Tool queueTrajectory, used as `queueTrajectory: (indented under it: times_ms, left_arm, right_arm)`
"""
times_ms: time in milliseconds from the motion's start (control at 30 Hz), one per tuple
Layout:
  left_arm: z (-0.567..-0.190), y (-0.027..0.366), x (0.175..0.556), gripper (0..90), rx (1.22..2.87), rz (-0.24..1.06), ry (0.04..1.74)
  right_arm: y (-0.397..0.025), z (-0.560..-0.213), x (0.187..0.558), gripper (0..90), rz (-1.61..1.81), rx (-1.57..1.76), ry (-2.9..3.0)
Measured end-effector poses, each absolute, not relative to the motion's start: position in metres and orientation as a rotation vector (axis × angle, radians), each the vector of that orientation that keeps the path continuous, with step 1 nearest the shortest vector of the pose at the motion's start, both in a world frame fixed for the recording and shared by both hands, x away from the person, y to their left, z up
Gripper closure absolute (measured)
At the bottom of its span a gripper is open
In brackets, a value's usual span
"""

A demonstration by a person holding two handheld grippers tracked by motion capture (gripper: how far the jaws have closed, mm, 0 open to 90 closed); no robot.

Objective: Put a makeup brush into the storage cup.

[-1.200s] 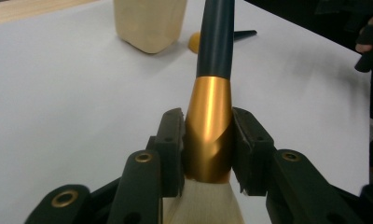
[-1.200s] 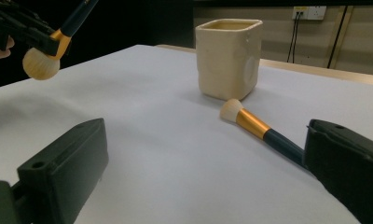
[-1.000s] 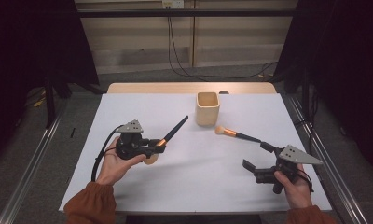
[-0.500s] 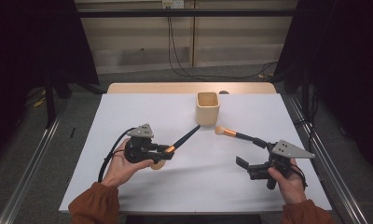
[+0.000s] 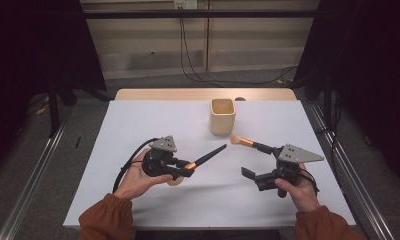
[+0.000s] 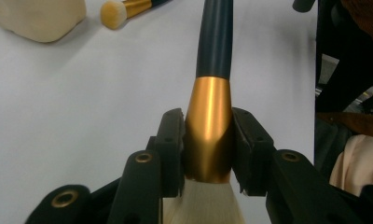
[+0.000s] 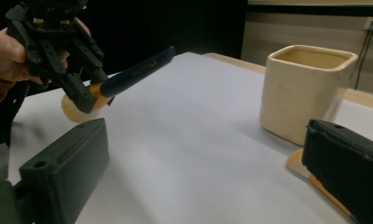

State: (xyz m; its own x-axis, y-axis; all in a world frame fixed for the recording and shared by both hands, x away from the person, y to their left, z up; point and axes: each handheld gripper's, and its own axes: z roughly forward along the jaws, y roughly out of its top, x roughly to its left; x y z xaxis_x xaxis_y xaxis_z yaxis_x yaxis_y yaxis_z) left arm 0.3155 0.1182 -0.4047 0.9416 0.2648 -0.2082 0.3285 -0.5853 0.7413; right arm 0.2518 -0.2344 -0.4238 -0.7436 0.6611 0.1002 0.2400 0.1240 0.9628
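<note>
Left gripper view: left gripper (image 6: 208,149) is clamped on the large brush (image 6: 211,93) at its gold ferrule, both jaws pressing the ferrule sides, pale bristles just behind them, dark handle running forward. High view: same brush held above the desk (image 5: 138,120), handle pointing toward the cup (image 5: 222,115), well short of it. Right gripper (image 5: 258,175) has jaws spread, nothing between them, sitting near the desk's right side. Second brush (image 5: 248,143) lies on the desk just beside the right gripper, bristle end near the cup's base, apart from it. Right gripper view: open jaws frame the cup and the left gripper with its brush.
</note>
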Motion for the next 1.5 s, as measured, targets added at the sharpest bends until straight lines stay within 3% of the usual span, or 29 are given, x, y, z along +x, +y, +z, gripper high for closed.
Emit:
queueTrajectory:
  times_ms: [1500]
  left_arm:
    - [-0.394, 0.075, 0.321, 66.7, 2.534, -0.105, 0.215]
  right_arm:
    - [-0.179, -0.404, 0.295, 4.8, 1.171, 0.600, 2.788]
